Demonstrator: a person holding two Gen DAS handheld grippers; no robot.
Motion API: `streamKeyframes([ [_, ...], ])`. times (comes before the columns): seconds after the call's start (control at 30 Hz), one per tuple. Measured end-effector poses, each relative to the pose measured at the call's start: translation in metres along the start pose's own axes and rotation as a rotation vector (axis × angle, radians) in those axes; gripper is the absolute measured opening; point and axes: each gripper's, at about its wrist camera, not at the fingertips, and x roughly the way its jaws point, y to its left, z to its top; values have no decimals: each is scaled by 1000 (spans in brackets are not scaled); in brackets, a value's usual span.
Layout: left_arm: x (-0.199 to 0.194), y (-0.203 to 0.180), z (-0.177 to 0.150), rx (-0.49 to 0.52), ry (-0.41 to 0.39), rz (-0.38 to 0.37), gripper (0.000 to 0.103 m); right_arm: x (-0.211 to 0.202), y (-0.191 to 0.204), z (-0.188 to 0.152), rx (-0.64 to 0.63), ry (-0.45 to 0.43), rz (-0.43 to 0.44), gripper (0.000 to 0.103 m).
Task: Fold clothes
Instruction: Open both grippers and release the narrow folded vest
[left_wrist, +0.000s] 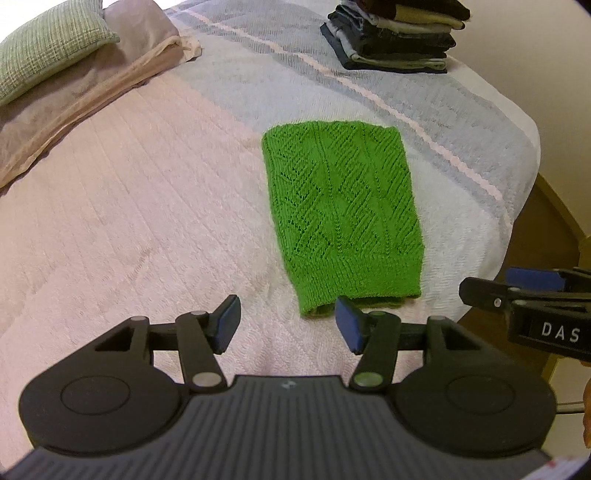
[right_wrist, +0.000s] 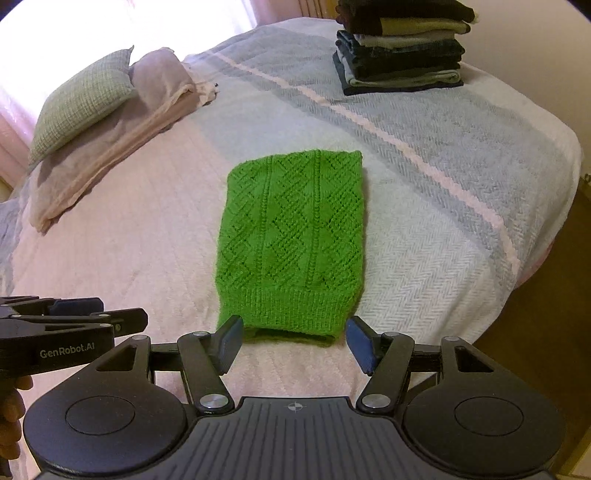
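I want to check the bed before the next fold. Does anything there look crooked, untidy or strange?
Nothing stands out. The green knit lies flat in a neat rectangle, apart from the folded stack at the far corner. The green pillow rests on the beige bedding. Both the left gripper and right gripper are open and empty.

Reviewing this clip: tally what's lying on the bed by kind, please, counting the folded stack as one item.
Green knitted garment, folded: 1
Stack of folded clothes, dark and pale layers: 1
Green checked pillow: 1
Beige bedding lying under that pillow: 1
Total: 4
Both grippers, left and right, are open and hold nothing.
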Motion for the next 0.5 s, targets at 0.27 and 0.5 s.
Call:
streamKeyframes([
  [0.27,-10,6,6,-11,-13,7,53,-12,4,16,-24,-9,14,59],
  [0.5,5,16,9,-60,19,-21,55,-6,-20,19,-6,32,36,59],
])
